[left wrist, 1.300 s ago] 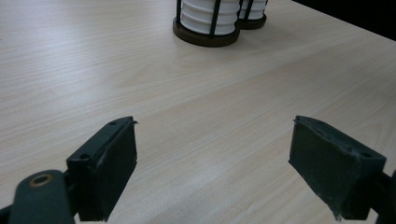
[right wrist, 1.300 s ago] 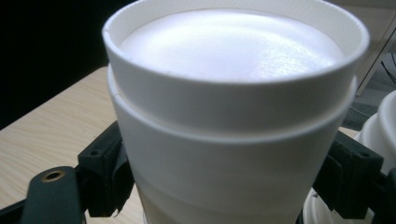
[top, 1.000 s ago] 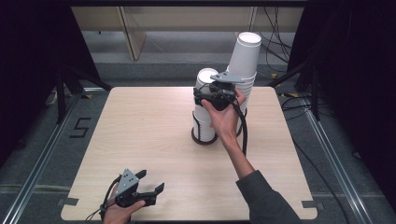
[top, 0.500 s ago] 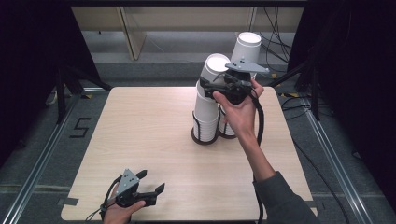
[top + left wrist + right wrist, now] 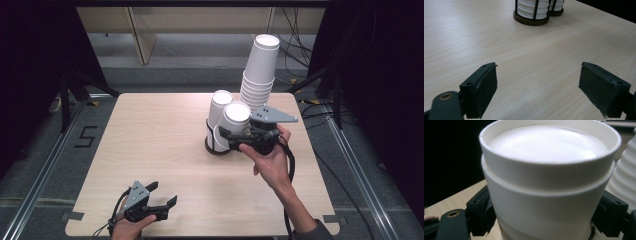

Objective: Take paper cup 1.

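Three stacks of white paper cups are standing toward the desk's [image 5: 150,130] far right. The right gripper [image 5: 231,137] is pinching the nearest stack [image 5: 235,116] between its fingers. The left gripper [image 5: 162,196] is resting near the front left corner, fingers spread.

My left gripper [image 5: 159,201] rests low at the near edge of the table, toward its left corner, with my left hand [image 5: 131,226] around it and the jaws standing wide apart. My right forearm reaches in from the near right corner. The right gripper [image 5: 226,138] is held over the middle-right of the table, its jaws pressed on both sides of a white cup [image 5: 549,182].
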